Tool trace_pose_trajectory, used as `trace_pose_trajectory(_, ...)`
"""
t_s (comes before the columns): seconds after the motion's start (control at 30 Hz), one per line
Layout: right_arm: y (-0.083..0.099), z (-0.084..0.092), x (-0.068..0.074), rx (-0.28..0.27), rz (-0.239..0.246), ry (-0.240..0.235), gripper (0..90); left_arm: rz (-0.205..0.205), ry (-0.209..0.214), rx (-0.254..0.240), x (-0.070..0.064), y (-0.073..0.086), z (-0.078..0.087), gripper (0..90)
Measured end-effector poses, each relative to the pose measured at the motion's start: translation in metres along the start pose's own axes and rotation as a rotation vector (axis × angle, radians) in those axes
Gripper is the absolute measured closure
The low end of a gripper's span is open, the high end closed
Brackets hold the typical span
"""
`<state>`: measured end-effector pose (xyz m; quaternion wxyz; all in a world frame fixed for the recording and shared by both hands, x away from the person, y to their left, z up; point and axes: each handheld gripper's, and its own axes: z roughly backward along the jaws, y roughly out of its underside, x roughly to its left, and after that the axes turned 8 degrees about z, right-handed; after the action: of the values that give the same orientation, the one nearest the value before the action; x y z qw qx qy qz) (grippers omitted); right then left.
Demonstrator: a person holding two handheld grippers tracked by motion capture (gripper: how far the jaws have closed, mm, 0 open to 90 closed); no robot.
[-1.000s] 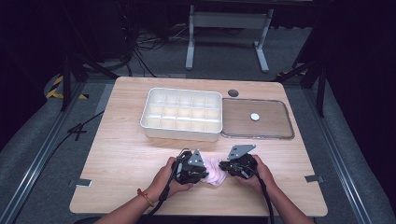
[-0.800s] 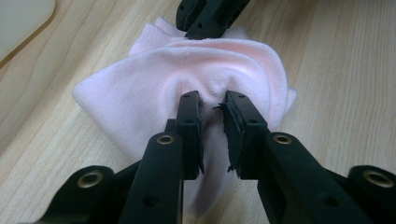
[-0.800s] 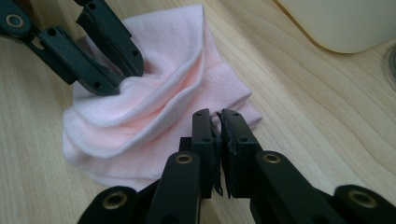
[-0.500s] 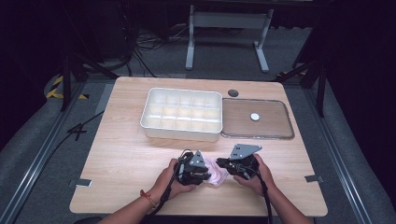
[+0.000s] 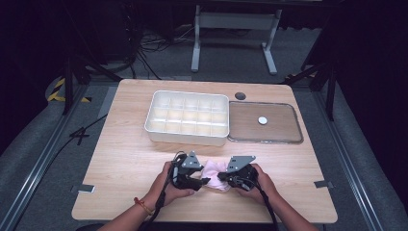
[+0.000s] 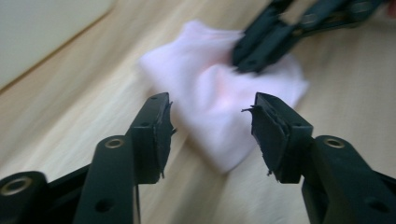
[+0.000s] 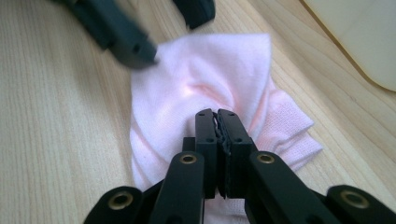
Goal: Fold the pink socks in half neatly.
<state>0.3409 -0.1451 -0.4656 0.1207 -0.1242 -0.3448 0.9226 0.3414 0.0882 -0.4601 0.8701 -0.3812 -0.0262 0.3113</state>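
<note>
Release is the news at this moment: in the high view the left claw (image 5: 204, 182) sits just beside the near-left edge of the pink cloth (image 5: 215, 169), a touch farther from it than half a second ago, while the right claw (image 5: 222, 176) is on the cloth's right side, both near the front of the worktop (image 5: 120, 159). Behind them stand the white compartment tray (image 5: 187, 137) and, to its right, the clear flat lid (image 5: 288, 139) with a small white disc on it, both untouched. In the left gripper view the left claw (image 6: 210, 128) has just been opening; its jaws stand apart with only air between them, and the folded cloth (image 6: 210, 93) lies ahead on the wood, pinched at its far side by the other claw. In the right gripper view the right claw (image 7: 217, 126) is clenched on a gathered pucker of the cloth (image 7: 201, 79), which bunches around the pads. My reading: the left has let go of its hold, so the right alone now controls the cloth, probably for a further fold or a regrasp.
</note>
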Motion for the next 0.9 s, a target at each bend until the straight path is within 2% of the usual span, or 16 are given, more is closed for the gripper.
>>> trace_pose_trajectory(0.03,0.0,0.0,0.0,0.002,0.002,0.0,88.2,0.022,-0.015,0.004,0.005,0.003,0.001,47.1)
trace_pose_trajectory(0.1,0.0,-0.001,0.001,-0.001,0.001,0.001,88.4,0.052,-0.014,0.003,0.008,0.005,-0.001,45.6)
trace_pose_trajectory(0.27,0.001,-0.001,0.001,-0.01,-0.005,0.005,88.3,0.064,0.003,0.035,0.006,0.007,-0.011,41.1)
trace_pose_trajectory(0.37,0.001,-0.001,0.002,-0.007,-0.004,0.008,88.2,0.043,-0.007,0.036,0.006,0.006,-0.012,40.5)
trace_pose_trajectory(0.43,0.0,0.0,0.002,-0.003,-0.007,0.01,87.4,0.046,-0.006,0.029,0.005,0.007,-0.013,39.9)
trace_pose_trajectory(0.47,0.0,0.0,0.002,-0.003,-0.007,0.01,87.4,0.023,-0.014,0.039,0.005,0.007,-0.012,39.5)
trace_pose_trajectory(0.5,-0.002,0.002,0.003,-0.004,0.005,0.013,86.7,0.008,-0.018,0.026,0.004,0.009,-0.013,39.5)
trace_pose_trajectory(0.6,-0.005,0.011,0.001,-0.024,0.014,0.016,87.4,-0.012,-0.014,0.015,0.005,0.01,-0.014,38.2)
trace_pose_trajectory(0.7,-0.003,0.01,-0.001,-0.001,0.026,0.026,87.4,-0.014,-0.012,0.009,0.007,0.01,-0.014,38.0)
trace_pose_trajectory(0.77,0.001,0.005,-0.003,0.03,0.02,-0.013,87.3,-0.002,-0.004,0.006,0.008,0.011,-0.014,38.1)
trace_pose_trajectory(0.8,0.002,0.004,-0.003,0.027,0.024,-0.029,87.4,0.001,-0.008,0.005,0.008,0.011,-0.014,38.2)
trace_pose_trajectory(0.9,0.002,0.003,-0.004,0.024,0.019,-0.034,87.5,0.013,-0.006,0.005,0.008,0.01,-0.014,38.1)
